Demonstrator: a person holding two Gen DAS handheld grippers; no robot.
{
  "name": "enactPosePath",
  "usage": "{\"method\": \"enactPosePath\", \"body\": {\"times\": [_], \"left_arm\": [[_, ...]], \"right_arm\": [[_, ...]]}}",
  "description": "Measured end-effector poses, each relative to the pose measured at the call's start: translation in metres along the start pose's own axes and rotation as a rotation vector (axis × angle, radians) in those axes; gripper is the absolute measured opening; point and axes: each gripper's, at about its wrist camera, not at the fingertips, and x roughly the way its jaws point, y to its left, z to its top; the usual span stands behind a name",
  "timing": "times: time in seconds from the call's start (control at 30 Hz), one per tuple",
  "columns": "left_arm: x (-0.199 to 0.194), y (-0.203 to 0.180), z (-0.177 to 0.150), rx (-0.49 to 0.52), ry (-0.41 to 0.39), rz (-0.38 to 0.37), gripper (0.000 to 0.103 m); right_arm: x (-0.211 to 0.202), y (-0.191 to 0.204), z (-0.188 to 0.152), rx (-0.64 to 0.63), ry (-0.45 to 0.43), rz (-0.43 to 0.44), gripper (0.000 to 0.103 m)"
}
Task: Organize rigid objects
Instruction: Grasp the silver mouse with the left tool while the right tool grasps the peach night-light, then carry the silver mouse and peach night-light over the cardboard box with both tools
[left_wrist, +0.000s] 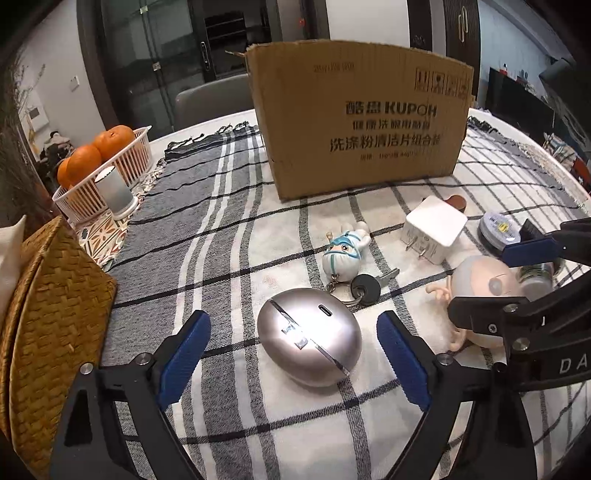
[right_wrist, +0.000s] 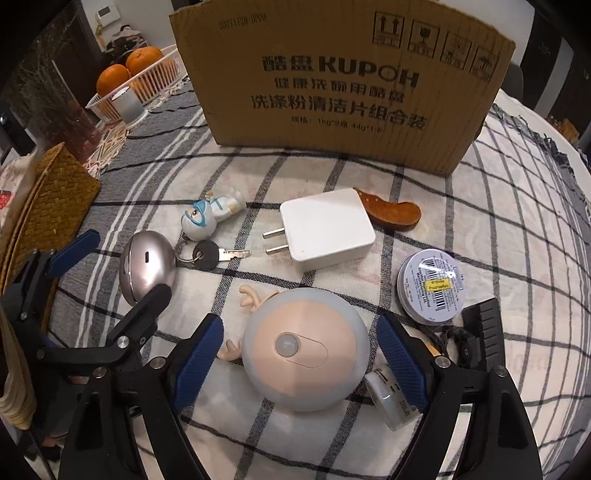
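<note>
- Silver egg-shaped metal case (left_wrist: 309, 338) lies low in the left wrist frame on the checked tablecloth (left_wrist: 229, 236), long axis running upper left to lower right, between the spread blue pads of the left gripper (left_wrist: 293, 360).
- Grey-and-peach dome-headed figurine (right_wrist: 306, 347) sits between the parted right gripper (right_wrist: 301, 356), antlers toward upper left.
- Brown cardboard box (right_wrist: 343, 85) stands behind.

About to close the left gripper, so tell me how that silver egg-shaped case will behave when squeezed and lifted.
The silver egg-shaped case looks smooth and glossy, so it may slip between the blue pads of the open left gripper. Its rounded shell lies on the checked cloth and would probably roll or spin if nudged off-centre. It appears rigid, so it likely will not deform.
</note>
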Motion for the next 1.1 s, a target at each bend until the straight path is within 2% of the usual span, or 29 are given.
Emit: {"method": "enactPosePath", "body": {"times": [0.13,0.33,0.77,1.1], "left_arm": [[0.008,-0.002,0.001,-0.006,0.018,-0.015,0.082],[0.016,-0.001,0.001,-0.053,0.057,-0.044,0.06],[-0.002,0.002,0.005,-0.109,0.052,-0.032,0.059],[-0.033,0.004,0.02,-0.127,-0.014,-0.005,0.059]], "right_arm": [[0.006,-0.004,0.0,0.021,0.015,0.003,0.084],[0.012,-0.007,-0.002,0.027,0.041,0.017,0.076],[0.005,-0.008,-0.009,0.051,-0.009,0.048,0.075],[-0.028,-0.013,-0.007,0.08,-0.133,0.056,0.075]]}}
